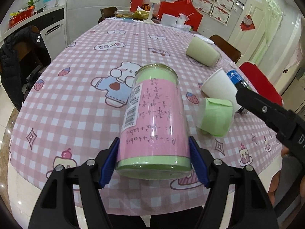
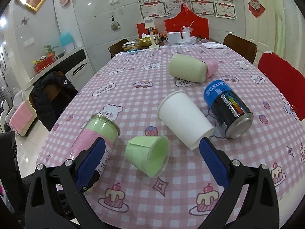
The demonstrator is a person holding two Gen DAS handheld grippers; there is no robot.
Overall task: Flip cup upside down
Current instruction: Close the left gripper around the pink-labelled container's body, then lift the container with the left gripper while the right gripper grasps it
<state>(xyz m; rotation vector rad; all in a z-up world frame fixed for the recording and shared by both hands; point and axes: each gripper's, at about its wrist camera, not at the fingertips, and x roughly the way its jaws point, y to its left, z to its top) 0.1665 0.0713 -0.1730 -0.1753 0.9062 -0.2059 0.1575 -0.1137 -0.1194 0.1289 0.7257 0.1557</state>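
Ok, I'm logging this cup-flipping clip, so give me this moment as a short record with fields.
left tongs: shut on the tall pink and green cup, gripped near its closer end
tall cup pose: lying on its side
right tongs: open, holding nothing, above the table
small green cup: on its side, in front of the right tongs
white paper cup: on its side
can: on its side beside the white cup
surface: pink checked tablecloth

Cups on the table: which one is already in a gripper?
The tall clear pink-and-green cup, clamped by the left gripper. The white paper cup and small green cup lie free.
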